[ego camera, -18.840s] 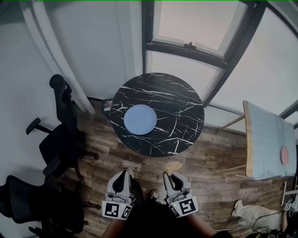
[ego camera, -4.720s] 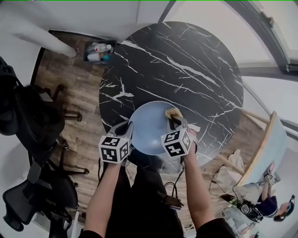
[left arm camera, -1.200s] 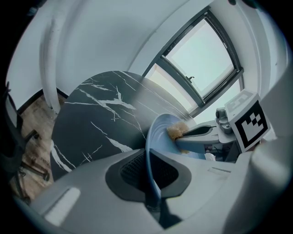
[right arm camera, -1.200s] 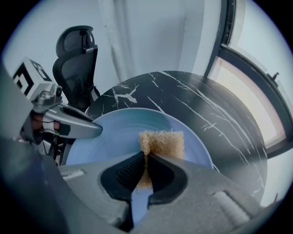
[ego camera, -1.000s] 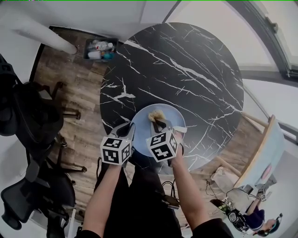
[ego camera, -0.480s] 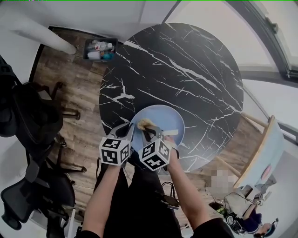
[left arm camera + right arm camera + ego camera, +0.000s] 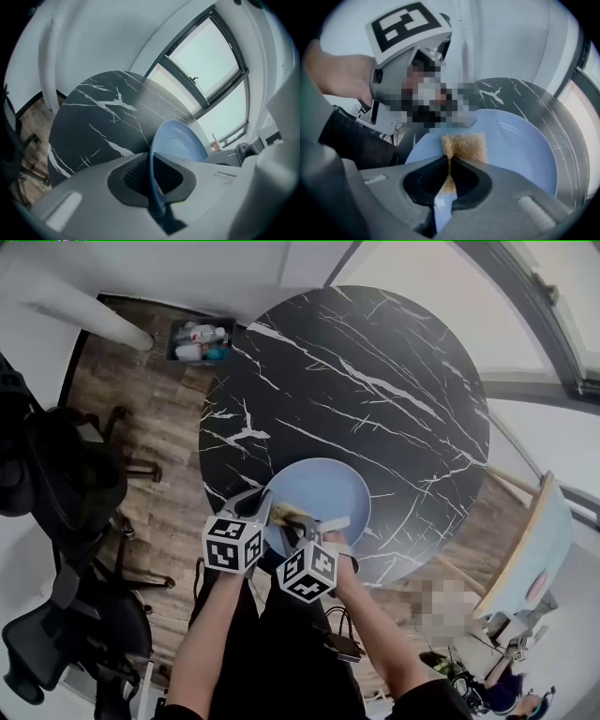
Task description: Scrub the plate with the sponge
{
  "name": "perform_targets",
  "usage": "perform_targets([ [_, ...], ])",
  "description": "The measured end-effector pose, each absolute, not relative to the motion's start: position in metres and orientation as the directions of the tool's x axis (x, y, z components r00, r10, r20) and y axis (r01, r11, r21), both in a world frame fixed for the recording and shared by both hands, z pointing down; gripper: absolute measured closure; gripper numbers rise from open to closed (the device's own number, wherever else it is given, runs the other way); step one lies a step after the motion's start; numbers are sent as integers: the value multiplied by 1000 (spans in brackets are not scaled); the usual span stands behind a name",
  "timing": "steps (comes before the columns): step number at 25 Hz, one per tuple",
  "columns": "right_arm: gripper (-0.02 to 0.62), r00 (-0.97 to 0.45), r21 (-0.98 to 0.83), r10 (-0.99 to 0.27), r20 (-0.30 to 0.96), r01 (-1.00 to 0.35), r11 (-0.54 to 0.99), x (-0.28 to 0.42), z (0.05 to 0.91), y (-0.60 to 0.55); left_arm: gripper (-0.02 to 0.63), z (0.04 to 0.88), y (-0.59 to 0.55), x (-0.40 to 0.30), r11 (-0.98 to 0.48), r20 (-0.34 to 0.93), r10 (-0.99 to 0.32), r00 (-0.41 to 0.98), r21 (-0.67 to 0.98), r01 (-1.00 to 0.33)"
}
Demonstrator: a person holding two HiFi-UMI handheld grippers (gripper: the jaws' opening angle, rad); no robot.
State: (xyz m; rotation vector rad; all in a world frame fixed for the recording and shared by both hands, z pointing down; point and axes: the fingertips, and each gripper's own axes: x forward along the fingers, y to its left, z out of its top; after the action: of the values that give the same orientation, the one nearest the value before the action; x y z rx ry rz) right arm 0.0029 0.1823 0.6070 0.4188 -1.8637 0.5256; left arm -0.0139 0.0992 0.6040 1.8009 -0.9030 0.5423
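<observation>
Okay, so this is mid-scrub. The left gripper [image 7: 262, 500] is clamped on the near-left rim of the plate [image 7: 328, 486]. In the left gripper view that rim runs edge-on between the ribbed pads, which press it from both sides. Those jaws have just eased open a touch, though, so I'd squeeze back down before pushing harder or the plate might skate.

The right gripper [image 7: 296, 521] is pinching the sponge [image 7: 288, 515] by one end. The free end pokes out past the tips and lies on the plate's lower-left part, just beside the left gripper.

To do this well, I'd lay the sponge flat instead of dragging a corner. I'd also work in overlapping sweeps toward the upper-right side of the plate, which looks like the part furthest from the sponge.

The plate sits at lower centre of the head view, on the near edge of the round black marble table [image 7: 375, 371]. It's pale blue, smooth and a bit glossy, with a shallow raised rim. I can't spot any actual grime on it. The sponge is tan and fuzzy-looking.
</observation>
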Motion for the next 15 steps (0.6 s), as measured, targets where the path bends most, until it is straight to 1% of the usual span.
perform_targets([
  [10,571,-335,-209,48,941,-465,860,13,607,228,588,603,100,-13,-219,710,-326,624,585,-781],
  [15,571,-299,-207,61,952,-486,849,34,608,242,591,603,104,-12,-221,710,-318,628,589,-778],
])
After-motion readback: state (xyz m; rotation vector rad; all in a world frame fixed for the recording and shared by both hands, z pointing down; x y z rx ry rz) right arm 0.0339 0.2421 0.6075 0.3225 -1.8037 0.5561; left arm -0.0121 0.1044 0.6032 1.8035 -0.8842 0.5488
